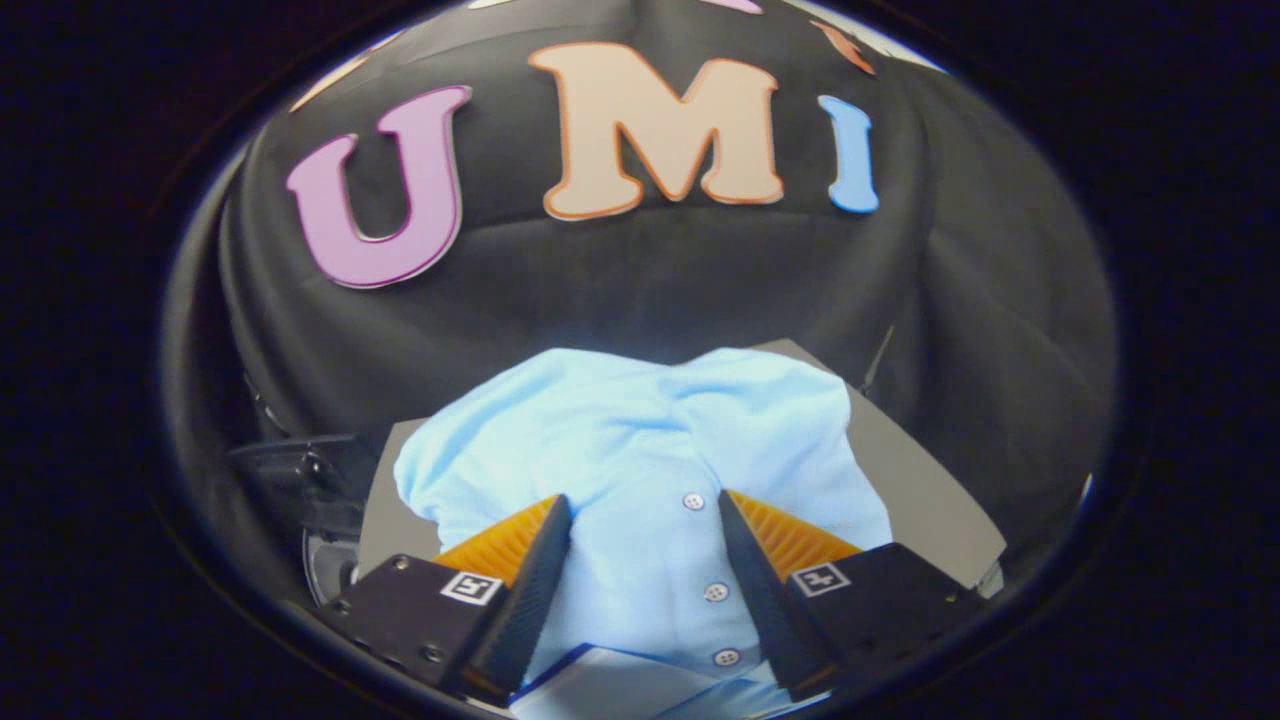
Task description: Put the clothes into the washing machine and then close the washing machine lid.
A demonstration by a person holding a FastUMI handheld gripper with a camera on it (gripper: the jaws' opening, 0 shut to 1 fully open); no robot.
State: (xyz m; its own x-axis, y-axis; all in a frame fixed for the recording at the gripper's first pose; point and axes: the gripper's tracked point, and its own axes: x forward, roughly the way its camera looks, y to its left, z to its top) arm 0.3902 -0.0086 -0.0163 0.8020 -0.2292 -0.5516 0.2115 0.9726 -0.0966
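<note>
1. Right at the near end, the gripper (645, 510) has its two fingers set well apart, with a wide gap between them.
2. Between the fingers runs the front placket of a light blue shirt (640, 450), and three small buttons (715, 591) sit in a row along it, closer to the right-hand finger than to the left.
3. Whether the fingers (530, 580) actually touch the cloth cannot be told; they stand over it on either side of the placket, and nothing is pinched between them.
4. Close under the gripper, a folded edge of the shirt with a dark blue trim (560, 665) shows near the base of the left-hand finger.
5. Beyond the fingertips, the shirt spreads out crumpled in soft folds, bulging to both sides of the gripper.
6. The shirt lies on a flat grey surface (920, 490), which shows bare beside it on the right and as a narrow strip on the left.
7. To the left of the grey surface, lower down, there are dark parts (300, 470) and a rounded dark rim (330, 570); what these belong to cannot be told.
8. Behind everything hangs the booth's black cloth wall (650, 290), in loose creases.
</note>
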